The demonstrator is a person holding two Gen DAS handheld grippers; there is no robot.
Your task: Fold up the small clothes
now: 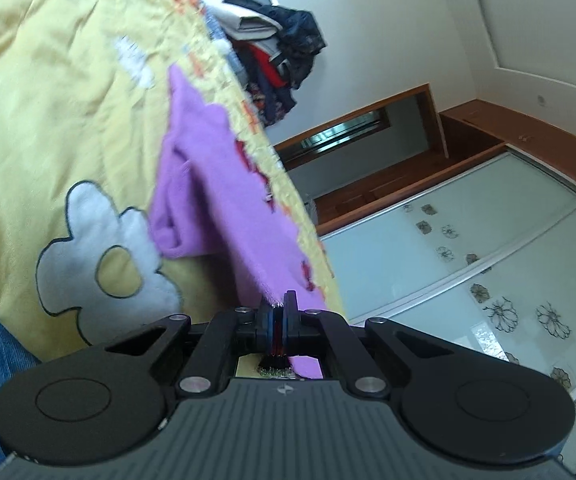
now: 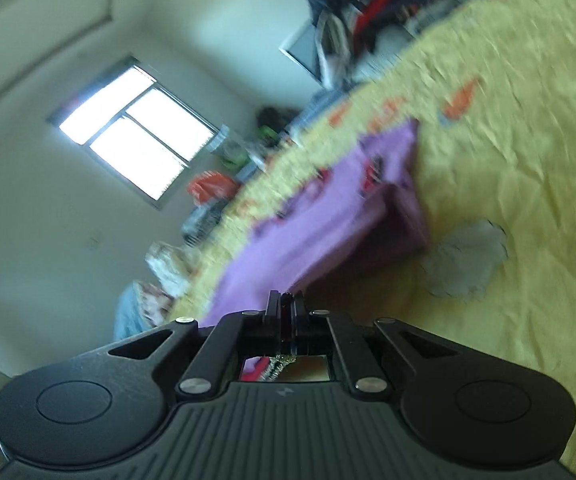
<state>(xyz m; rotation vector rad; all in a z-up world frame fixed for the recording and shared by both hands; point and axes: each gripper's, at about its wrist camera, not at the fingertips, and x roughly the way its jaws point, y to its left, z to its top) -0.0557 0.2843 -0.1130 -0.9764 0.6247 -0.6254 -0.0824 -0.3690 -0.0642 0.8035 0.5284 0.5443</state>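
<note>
- One purple garment (image 1: 207, 184) is in view, with dark red patterning along one edge; it lies partly bunched on a yellow bedspread (image 1: 47, 80) and is lifted at the near side.
- Two grippers hold it: the left gripper (image 1: 279, 308) has its jaws pressed together on a purple edge, and the right gripper (image 2: 285, 304) is likewise clamped on the fabric (both views are tilted and blurred).
- One white flower appliqué (image 1: 99, 256) sits just beside the garment on the bedspread.
- Beyond the bed, one pile of dark and red clothes (image 1: 279, 52) is heaped near the wall.
- One bright window (image 2: 135, 132) shows in the right wrist view; sliding wardrobe doors (image 1: 468, 264) with flower prints show in the left.
</note>
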